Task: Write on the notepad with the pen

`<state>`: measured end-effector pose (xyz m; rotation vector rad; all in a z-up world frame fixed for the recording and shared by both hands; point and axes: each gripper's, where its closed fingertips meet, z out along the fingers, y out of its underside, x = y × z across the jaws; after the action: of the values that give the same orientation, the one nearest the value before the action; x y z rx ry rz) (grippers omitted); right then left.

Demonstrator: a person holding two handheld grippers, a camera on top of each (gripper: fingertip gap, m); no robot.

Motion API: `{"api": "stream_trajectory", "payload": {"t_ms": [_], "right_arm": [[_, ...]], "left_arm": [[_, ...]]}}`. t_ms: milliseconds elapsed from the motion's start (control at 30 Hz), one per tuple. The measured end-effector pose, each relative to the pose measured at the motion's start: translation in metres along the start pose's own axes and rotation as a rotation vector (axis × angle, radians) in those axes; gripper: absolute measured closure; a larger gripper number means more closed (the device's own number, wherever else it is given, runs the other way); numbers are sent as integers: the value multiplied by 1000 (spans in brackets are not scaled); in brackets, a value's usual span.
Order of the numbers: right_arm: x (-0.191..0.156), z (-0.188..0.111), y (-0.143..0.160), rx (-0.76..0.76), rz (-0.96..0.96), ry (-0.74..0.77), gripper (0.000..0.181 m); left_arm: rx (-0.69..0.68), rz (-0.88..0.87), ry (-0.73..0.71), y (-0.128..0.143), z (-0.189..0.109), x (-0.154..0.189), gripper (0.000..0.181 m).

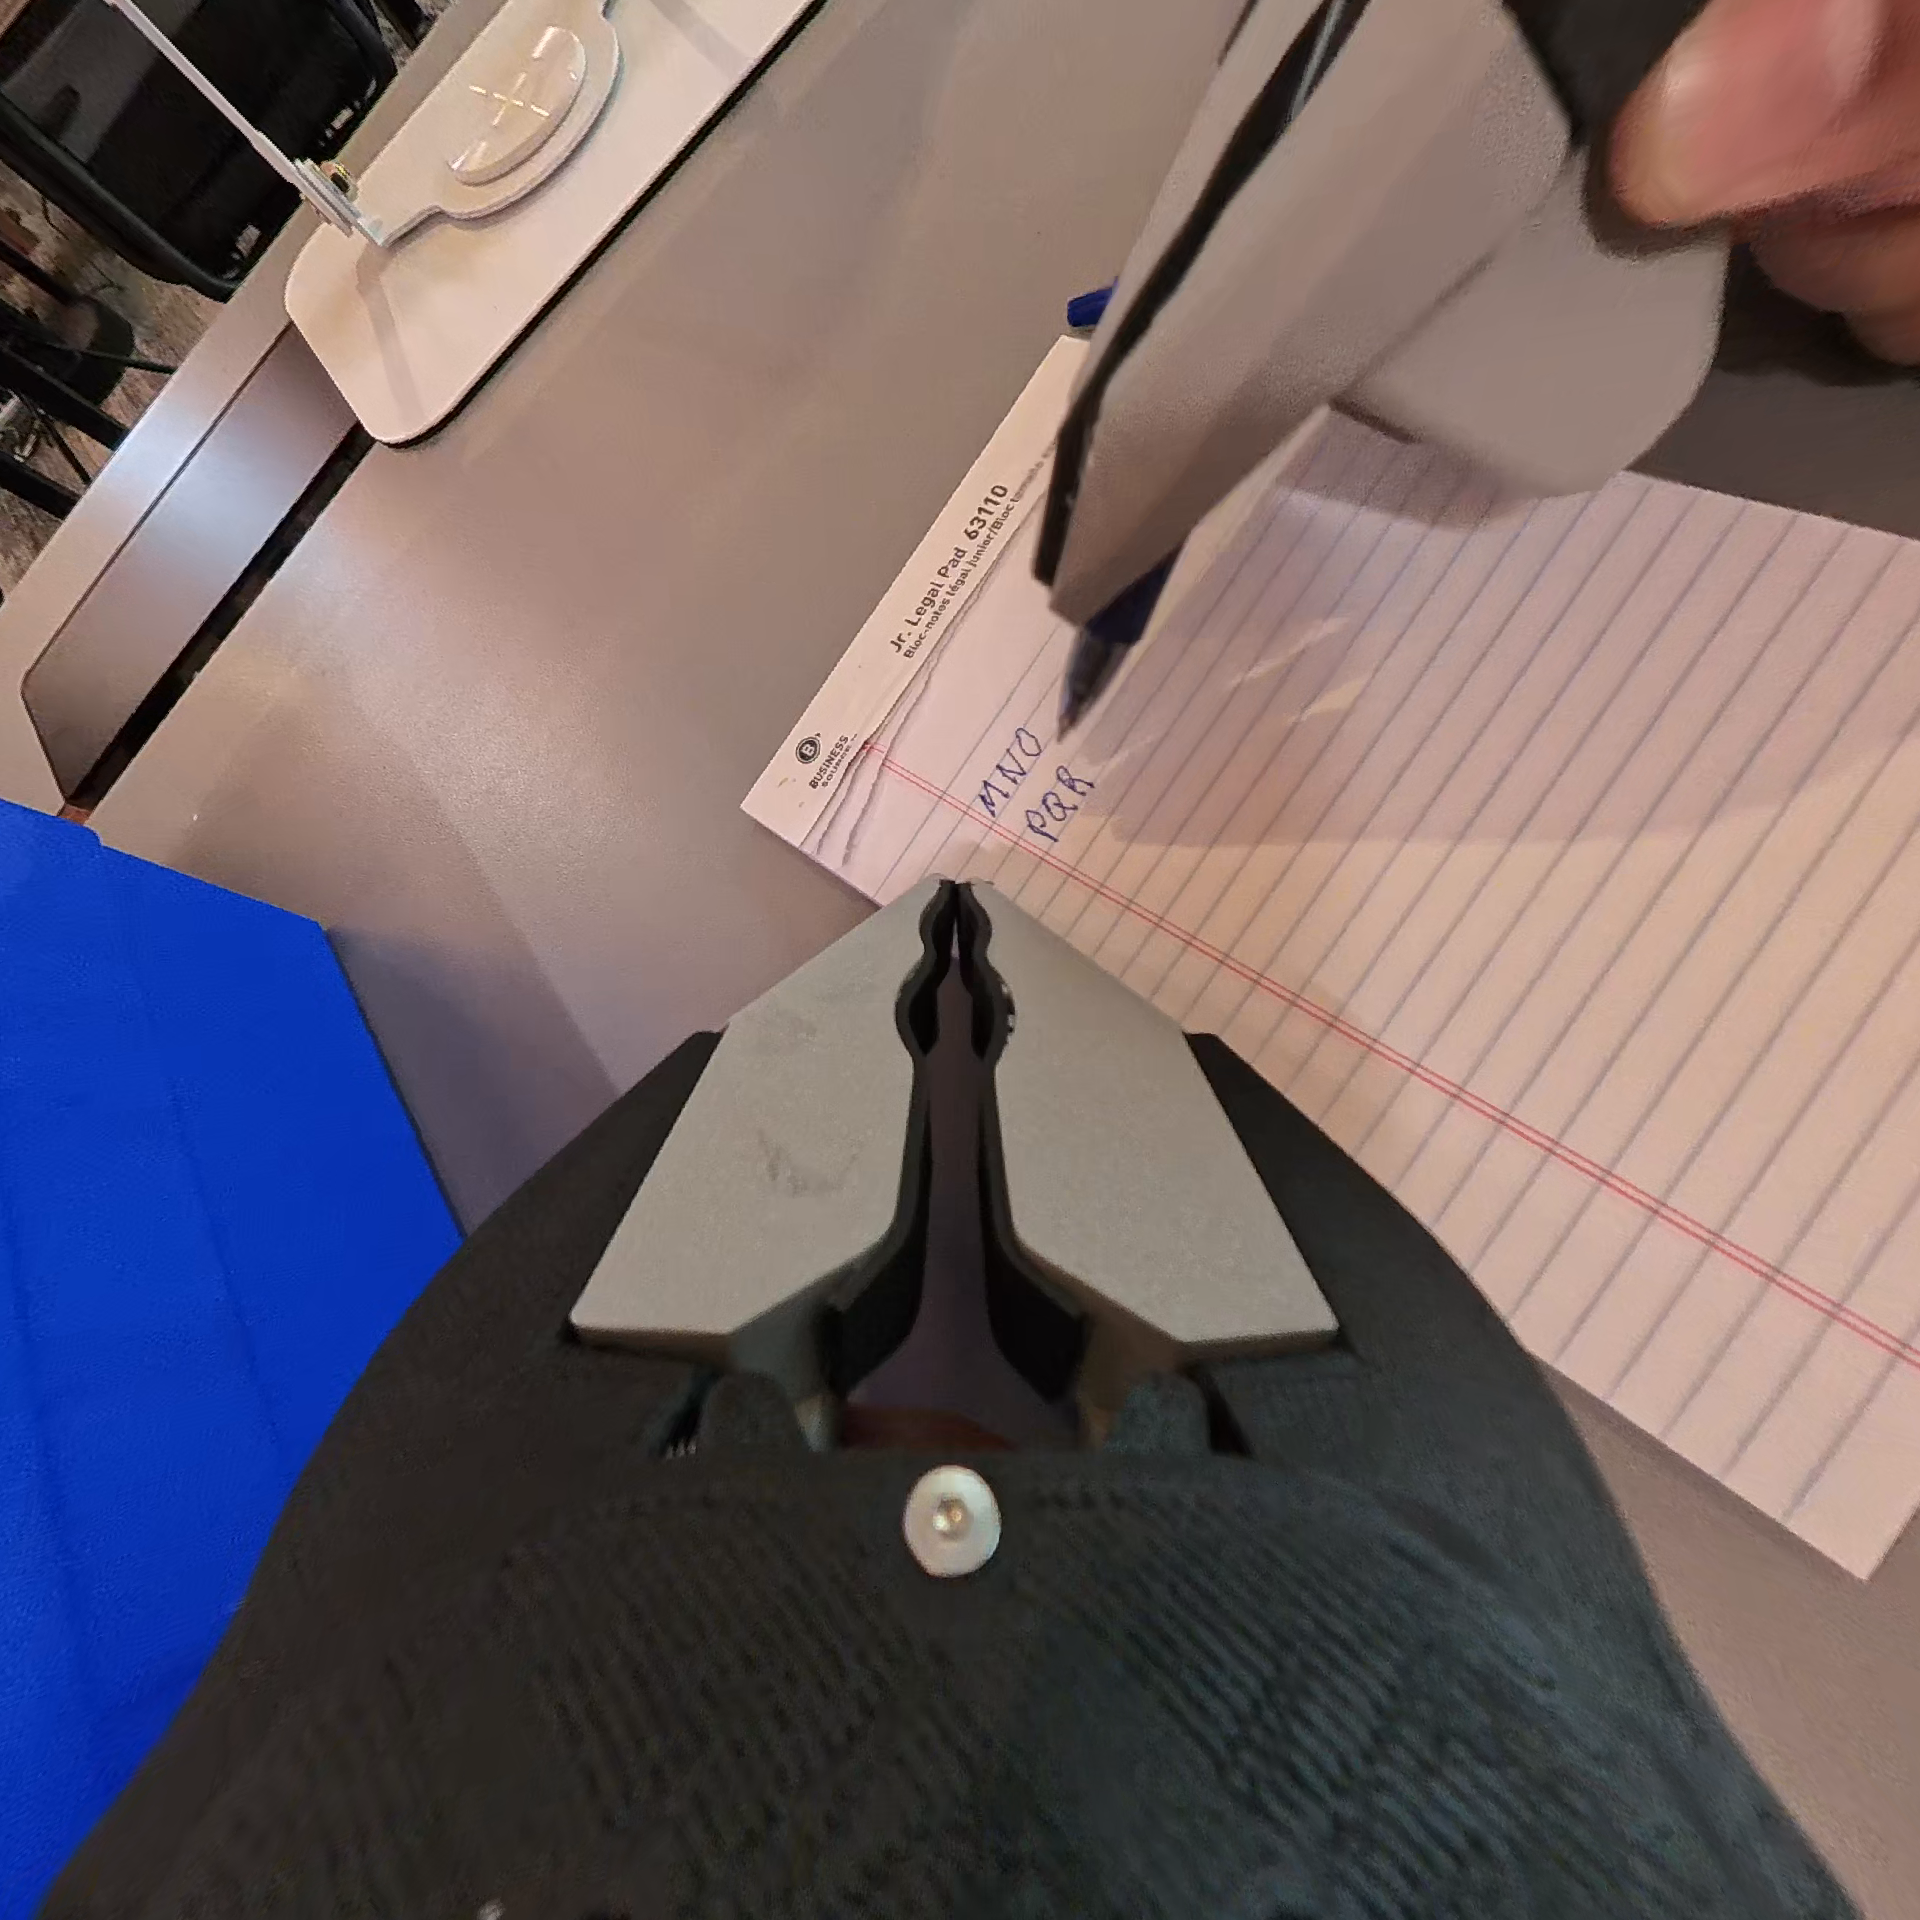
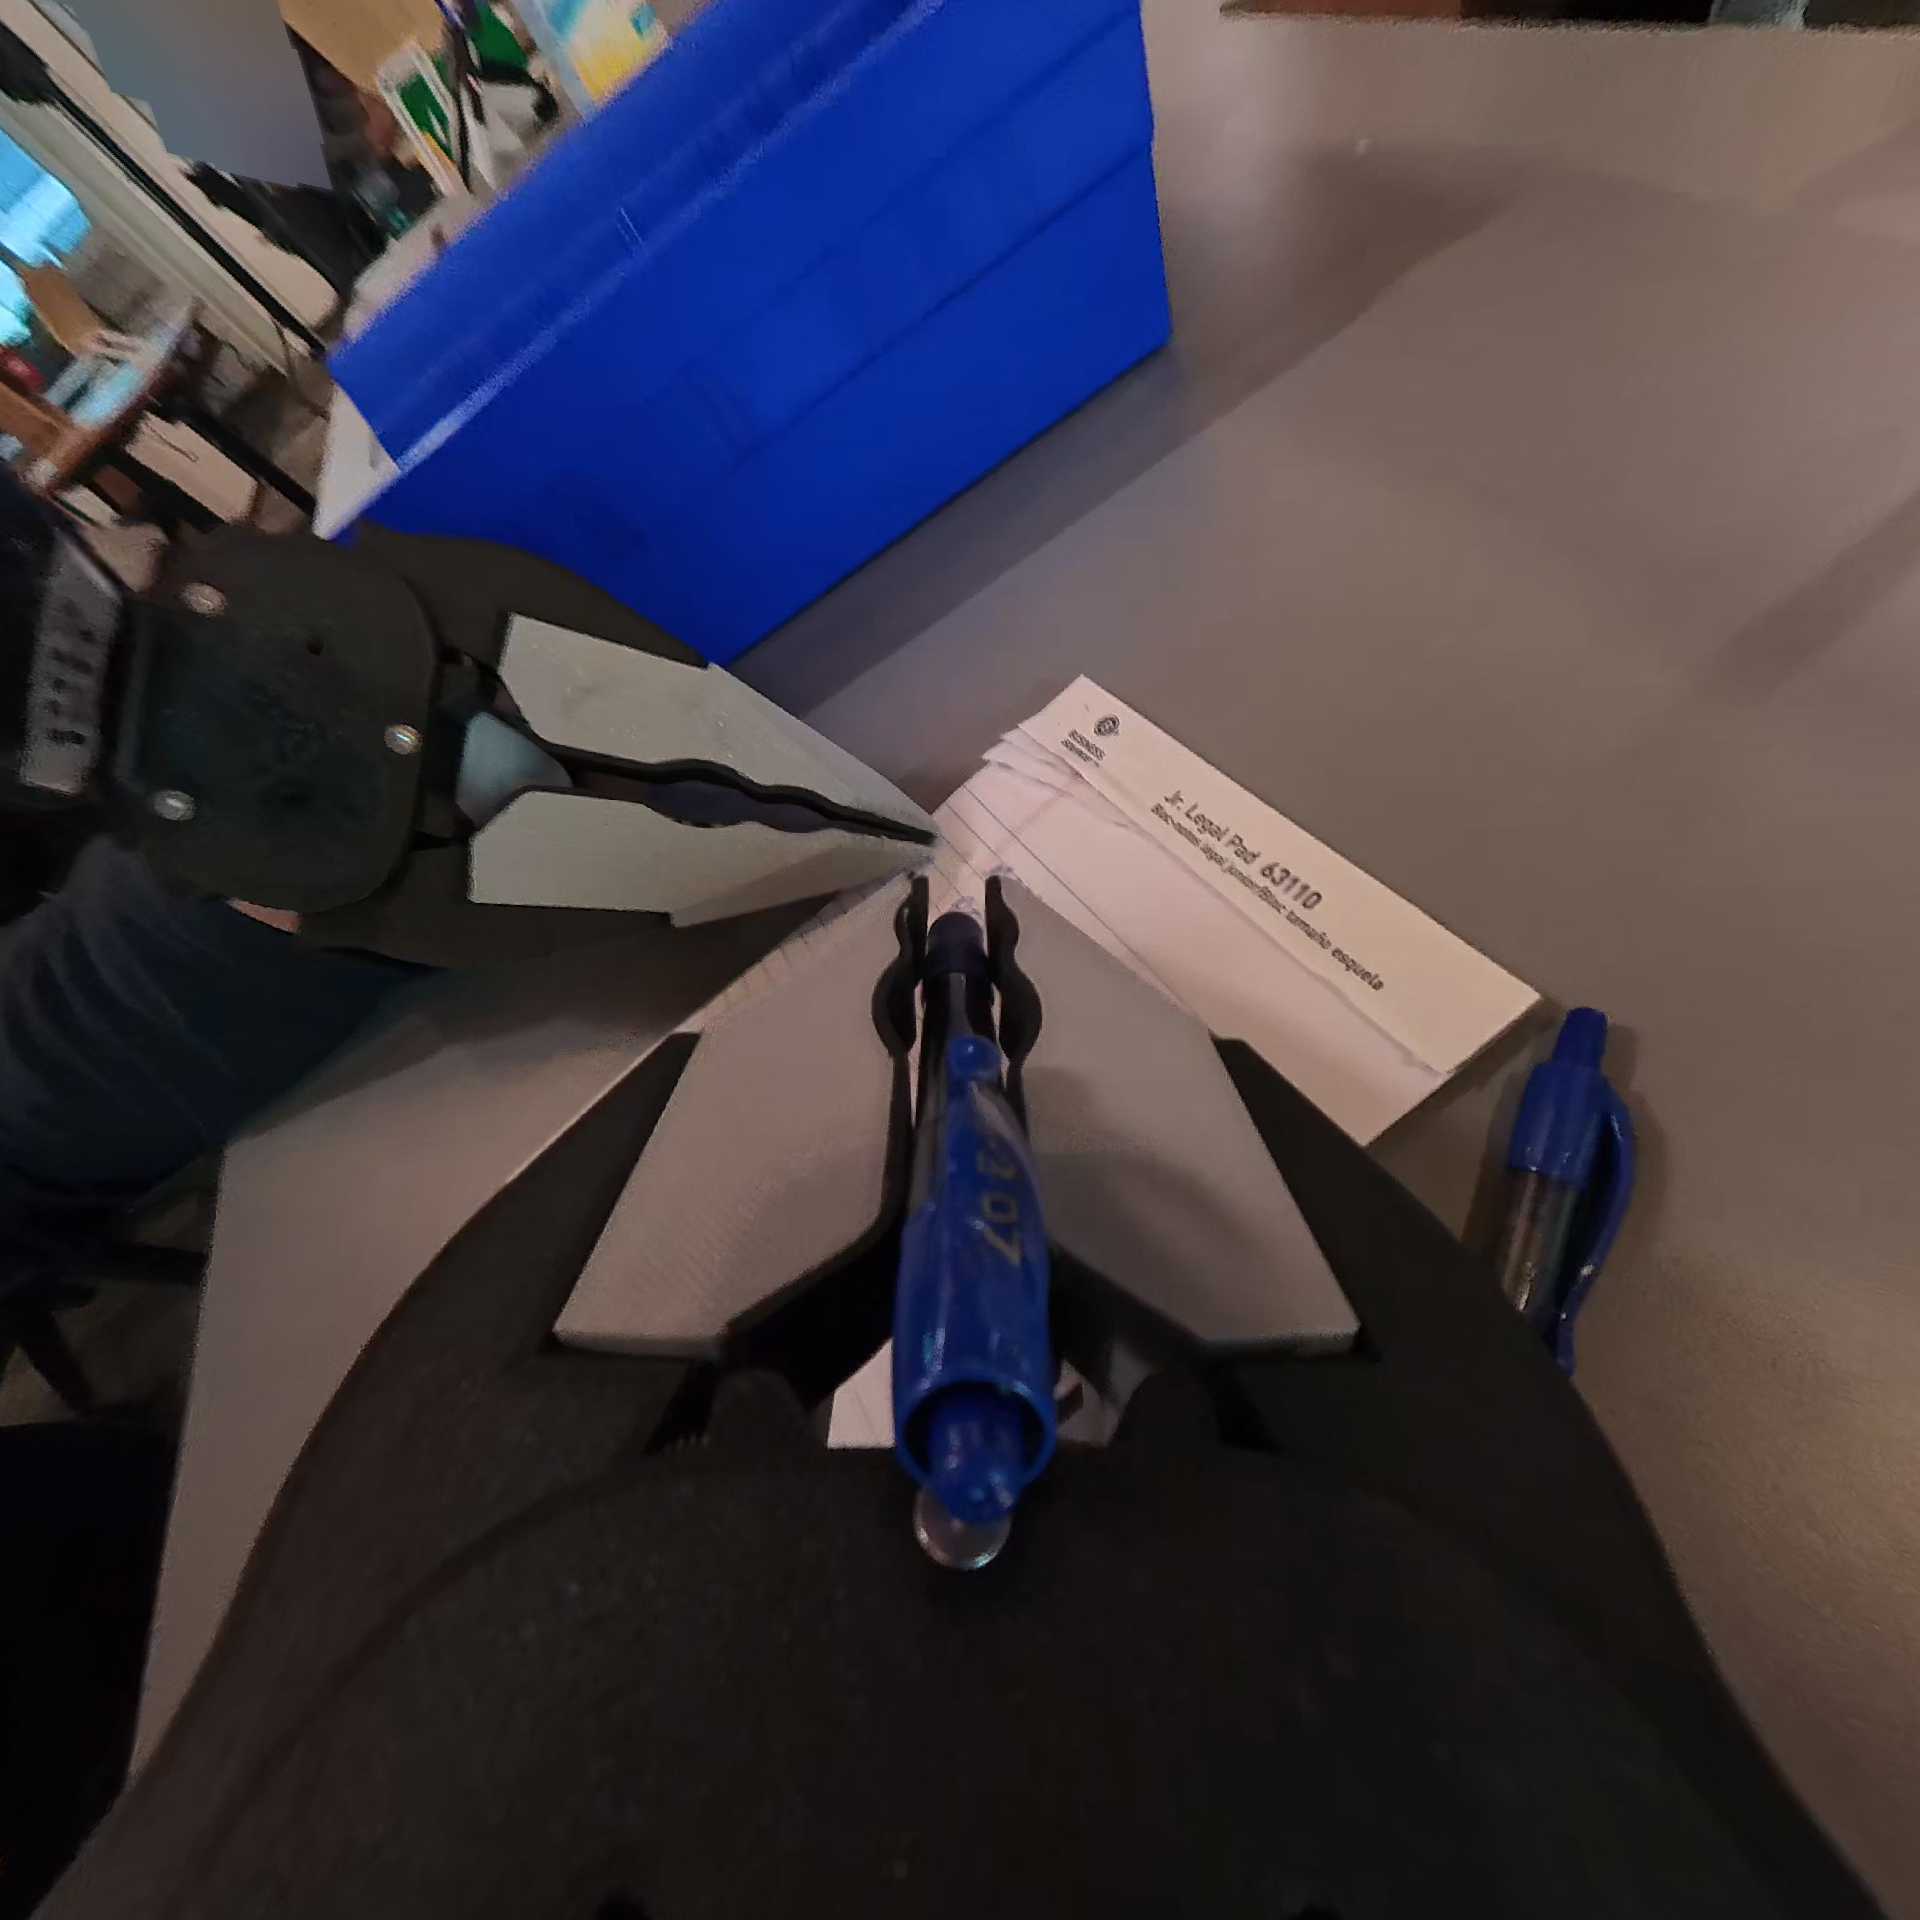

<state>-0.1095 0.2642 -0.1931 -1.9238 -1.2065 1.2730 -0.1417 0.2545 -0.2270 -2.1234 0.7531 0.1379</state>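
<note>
Blue pen (image 2: pixel 966 1226) fills the near field of the right wrist view, its clicker end toward the camera and its barrel running forward between the fingers of the right gripper (image 2: pixel 954 883), which is clamped on it near the tip. Left wrist view shows the same gripper (image 1: pixel 1070 597) angled down over the notepad (image 1: pixel 1455 935), pen tip (image 1: pixel 1070 717) at or just above the lined sheet beside two short rows of blue handwriting next to the red margin. Contact with the paper cannot be confirmed.

Left gripper (image 1: pixel 958 886): jaws closed to a sliver, nothing between them, tips at the pad's near edge by the margin. It looks placed to steady the pad, though pressure is not verifiable.

Notepad lies flat on the grey bench (image 1: pixel 571 623), bound header strip toward the blue bin (image 2: pixel 790 312). A second blue pen (image 2: pixel 1564 1184) lies on the bench just beside the header end, unused. A flat white stand (image 1: pixel 468 208) sits at the bench's far edge.

Step in hand, by judgement: writing under way, at the end of the second row or moving to the next line.

Next move calls for light downward pressure, small controlled strokes along the ruled line, and the pad kept from sliding.
</note>
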Motion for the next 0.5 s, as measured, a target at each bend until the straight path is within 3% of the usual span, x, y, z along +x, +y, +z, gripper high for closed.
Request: {"api": "stream_trajectory", "payload": {"t_ms": [500], "right_arm": [[10, -17, -16, 94, -35, 88, 174]], "left_arm": [[-12, -34, -7, 0, 0, -4, 181]]}}
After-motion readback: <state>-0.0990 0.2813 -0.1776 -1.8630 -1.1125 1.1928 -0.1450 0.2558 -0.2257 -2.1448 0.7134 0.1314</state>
